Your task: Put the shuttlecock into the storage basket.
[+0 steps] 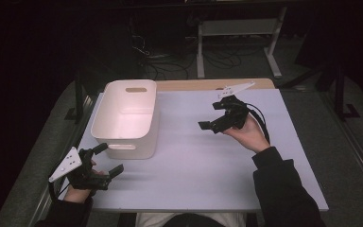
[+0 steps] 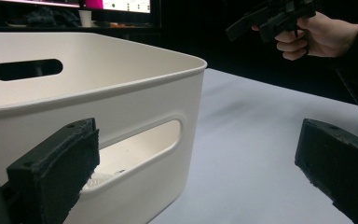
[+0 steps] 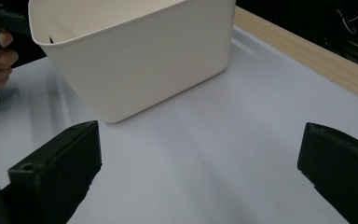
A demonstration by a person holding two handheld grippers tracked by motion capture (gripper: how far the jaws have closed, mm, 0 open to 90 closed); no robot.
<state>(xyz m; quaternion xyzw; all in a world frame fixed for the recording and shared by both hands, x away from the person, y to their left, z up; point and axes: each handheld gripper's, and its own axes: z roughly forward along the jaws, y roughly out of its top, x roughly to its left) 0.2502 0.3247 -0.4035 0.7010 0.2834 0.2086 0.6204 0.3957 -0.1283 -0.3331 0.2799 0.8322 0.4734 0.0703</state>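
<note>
Bin (image 1: 125, 118) sits at ten o'clock on the bench (image 1: 208, 165), long axis twelve-to-six. Left claw (image 1: 108, 160), jaws spread and empty, hovers just beside its near handle wall; right claw (image 1: 213, 116), also spread, hangs well apart at three o'clock.

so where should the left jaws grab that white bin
At the near wall's slot handle, coming from the person's side. The left gripper already stands open beside that wall of the white bin; the cutout leaves a thin rim that one jaw can hook under.
</note>
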